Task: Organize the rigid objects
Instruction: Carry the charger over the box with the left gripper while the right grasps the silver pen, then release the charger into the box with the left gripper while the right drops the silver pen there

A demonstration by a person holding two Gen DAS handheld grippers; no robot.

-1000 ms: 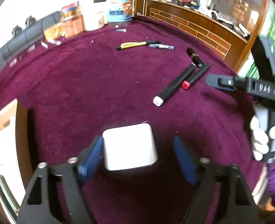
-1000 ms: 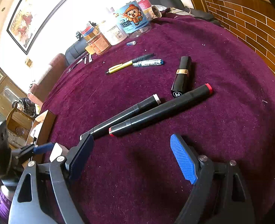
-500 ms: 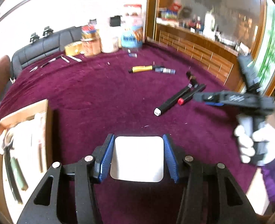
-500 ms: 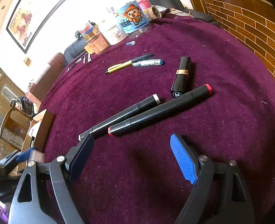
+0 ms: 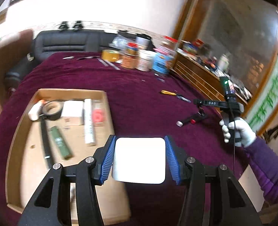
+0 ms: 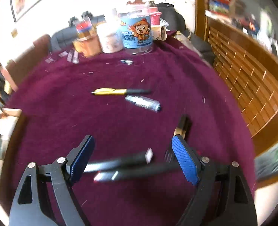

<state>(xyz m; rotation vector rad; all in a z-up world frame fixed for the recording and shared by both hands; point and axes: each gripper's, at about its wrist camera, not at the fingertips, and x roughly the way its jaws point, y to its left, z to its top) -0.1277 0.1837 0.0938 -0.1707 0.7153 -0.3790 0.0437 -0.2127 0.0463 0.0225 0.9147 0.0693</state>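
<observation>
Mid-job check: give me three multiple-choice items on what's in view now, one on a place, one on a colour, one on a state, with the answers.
1. Where does the cardboard tray lie, seen from the left wrist camera?
A. left of the held block
B. right of it
C. behind the jars

2. What colour is the cloth on the table?
A. green
B. dark purple-red
C. grey

3. How is the left gripper?
A. open and empty
B. shut on the white block
C. out of view

Answers:
1 A, the tray fills the lower left of that view.
2 B, it shows dark purple-red in both views.
3 B, both blue pads press on the block's sides.
</observation>
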